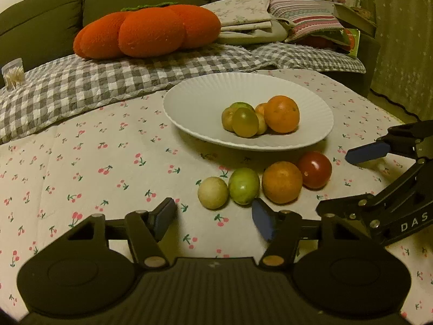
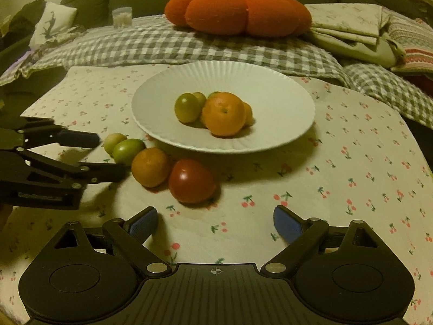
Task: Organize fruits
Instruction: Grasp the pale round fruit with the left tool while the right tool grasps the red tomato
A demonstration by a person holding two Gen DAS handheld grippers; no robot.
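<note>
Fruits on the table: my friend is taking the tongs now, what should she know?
Left tongs: open, empty, low over the cloth just in front of the pale fruit and green fruit.
Right tongs: open, empty, in front of the red tomato.
Done: a big orange and several small greenish fruits are on the white plate.
Left: four fruits sit in a row on the tablecloth before the plate, including the second orange. They probably go on the plate too.
</note>
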